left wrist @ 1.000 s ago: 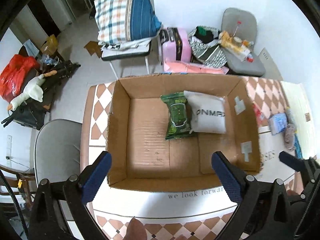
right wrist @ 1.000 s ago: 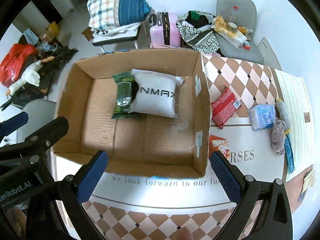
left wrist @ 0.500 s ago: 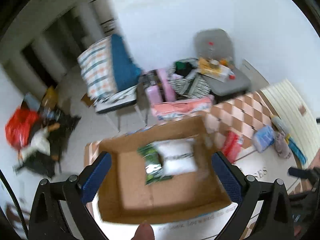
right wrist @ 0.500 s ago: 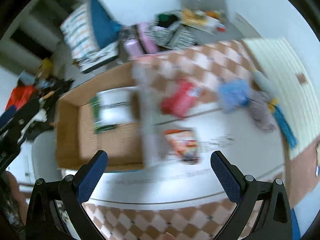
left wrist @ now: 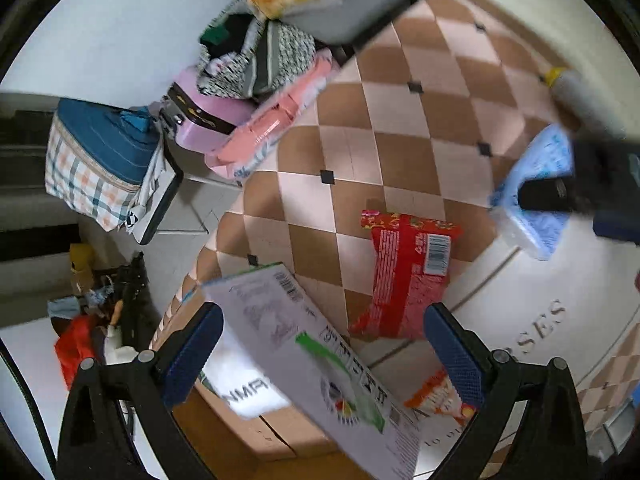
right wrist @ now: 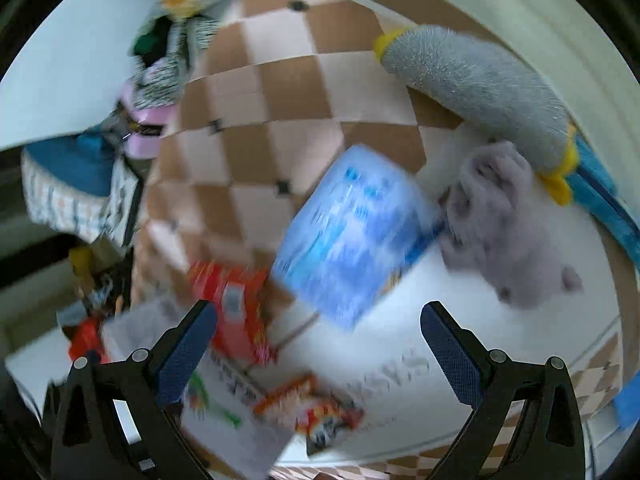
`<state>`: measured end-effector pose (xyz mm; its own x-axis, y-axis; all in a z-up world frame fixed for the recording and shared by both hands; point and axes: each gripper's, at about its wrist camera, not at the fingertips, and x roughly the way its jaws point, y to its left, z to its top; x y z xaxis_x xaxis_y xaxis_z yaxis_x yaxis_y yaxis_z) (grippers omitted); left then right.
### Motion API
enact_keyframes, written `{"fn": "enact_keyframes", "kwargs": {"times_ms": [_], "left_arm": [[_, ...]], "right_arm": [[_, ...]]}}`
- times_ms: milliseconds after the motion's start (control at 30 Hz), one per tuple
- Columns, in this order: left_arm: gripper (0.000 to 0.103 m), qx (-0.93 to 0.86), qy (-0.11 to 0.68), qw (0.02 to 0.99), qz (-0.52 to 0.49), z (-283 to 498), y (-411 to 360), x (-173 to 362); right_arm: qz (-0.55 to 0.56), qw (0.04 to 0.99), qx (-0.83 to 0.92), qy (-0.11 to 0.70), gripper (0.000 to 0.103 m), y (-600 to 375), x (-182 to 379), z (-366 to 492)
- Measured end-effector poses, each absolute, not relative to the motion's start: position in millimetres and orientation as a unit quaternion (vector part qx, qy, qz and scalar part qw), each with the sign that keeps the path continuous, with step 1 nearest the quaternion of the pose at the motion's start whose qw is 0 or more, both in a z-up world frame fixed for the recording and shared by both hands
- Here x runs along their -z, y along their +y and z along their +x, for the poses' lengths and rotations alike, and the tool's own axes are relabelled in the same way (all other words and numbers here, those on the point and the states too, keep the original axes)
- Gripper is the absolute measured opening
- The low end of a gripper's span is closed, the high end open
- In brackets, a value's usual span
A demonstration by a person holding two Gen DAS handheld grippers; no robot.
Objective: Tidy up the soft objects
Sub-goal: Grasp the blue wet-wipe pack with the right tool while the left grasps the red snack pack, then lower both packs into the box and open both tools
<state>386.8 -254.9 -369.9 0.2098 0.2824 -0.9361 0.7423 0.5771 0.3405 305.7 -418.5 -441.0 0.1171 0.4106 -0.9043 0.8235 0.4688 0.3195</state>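
My left gripper (left wrist: 320,348) is open and empty above the right wall of the cardboard box (left wrist: 304,360); a white pack (left wrist: 248,392) lies inside it. A red snack pack (left wrist: 408,268) lies on the table just beyond. My right gripper (right wrist: 316,348) is open and empty, hovering before a blue tissue pack (right wrist: 352,232), which also shows in the left wrist view (left wrist: 536,184). A grey fluffy cloth (right wrist: 504,216) and a grey roll with yellow ends (right wrist: 476,84) lie to its right. An orange snack pack (right wrist: 316,412) lies below.
The checkered tablecloth (left wrist: 400,120) covers the table. Beyond its far edge stand a pink suitcase (left wrist: 208,120), a chair with a plaid pillow (left wrist: 96,160) and a grey chair with clutter (left wrist: 344,0). A blue strip (right wrist: 608,208) lies at the right.
Both grippers swung right, away from over the box toward the loose items on the table. The right gripper now faces the blue tissue pack; both stay open.
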Motion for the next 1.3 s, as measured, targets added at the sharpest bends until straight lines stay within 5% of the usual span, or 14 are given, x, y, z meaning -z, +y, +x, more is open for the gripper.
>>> {"fn": "enact_keyframes", "kwargs": {"times_ms": [167, 333, 600, 733, 800, 900, 1033, 1300], "left_arm": [[0.103, 0.186, 0.657, 0.609, 0.404, 404.5, -256.7, 402.7], [0.103, 0.204, 0.705, 0.564, 0.379, 404.5, -258.6, 433.8], [0.102, 0.213, 0.749, 0.530, 0.335, 393.2, -266.1, 474.6], [0.078, 0.208, 0.762, 0.542, 0.286, 388.5, -262.3, 475.9], [0.052, 0.202, 0.758, 0.559, 0.269, 387.2, -259.8, 468.2], [0.046, 0.195, 0.763, 0.571, 0.232, 385.0, -253.6, 461.0], [0.045, 0.187, 0.758, 0.592, 0.198, 378.0, -243.9, 450.0], [0.045, 0.218, 0.724, 0.650, 0.080, 364.0, -203.6, 366.6]], "right_arm": [[0.490, 0.524, 0.215, 0.663, 0.093, -426.3, 487.6, 316.7], [0.342, 0.569, 0.181, 0.726, 0.069, -406.2, 477.6, 334.2], [0.217, 0.586, 0.153, 0.765, 0.068, -384.9, 473.8, 296.0], [0.211, 0.592, 0.158, 0.762, 0.068, -373.8, 476.3, 289.7], [0.216, 0.590, 0.160, 0.761, 0.068, -369.9, 479.5, 286.1], [0.214, 0.596, 0.167, 0.756, 0.067, -362.0, 482.5, 280.9], [0.210, 0.606, 0.176, 0.747, 0.043, -354.0, 472.4, 272.0], [0.207, 0.654, 0.152, 0.712, 0.041, -325.8, 409.7, 239.5]]}}
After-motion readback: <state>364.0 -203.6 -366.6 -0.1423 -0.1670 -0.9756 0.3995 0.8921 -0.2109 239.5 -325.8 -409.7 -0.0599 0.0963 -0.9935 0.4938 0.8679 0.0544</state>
